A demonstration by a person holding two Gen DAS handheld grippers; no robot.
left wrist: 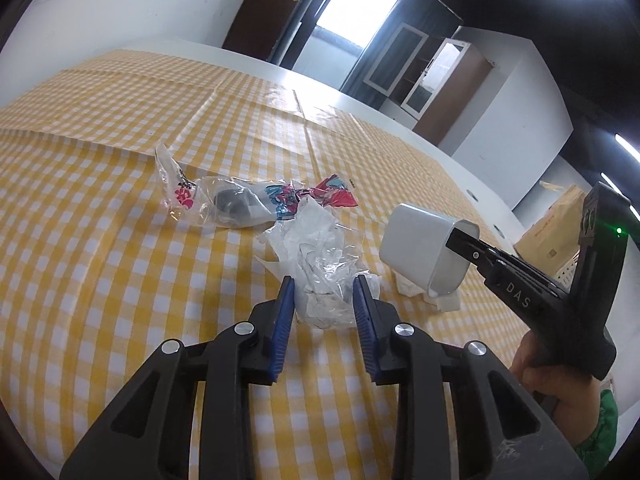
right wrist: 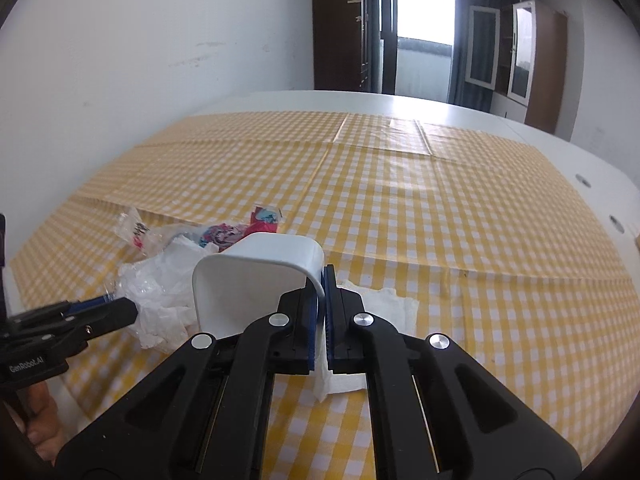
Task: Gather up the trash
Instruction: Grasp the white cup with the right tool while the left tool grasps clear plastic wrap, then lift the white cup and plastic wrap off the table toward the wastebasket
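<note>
Crumpled white tissue-and-film wad (left wrist: 320,276), frame centre, pinched between left gripper (left wrist: 324,292) pads. Right gripper (right wrist: 323,280) clamped on white bin (right wrist: 256,280) rim.

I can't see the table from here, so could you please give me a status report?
Right gripper shut on white bin wall. Left gripper closed on crumpled tissue. Wrappers beyond.

Yellow-check tablecloth (right wrist: 400,208) on white table (right wrist: 460,110); brown cabinet (right wrist: 536,68), window (right wrist: 424,8) behind.
</note>
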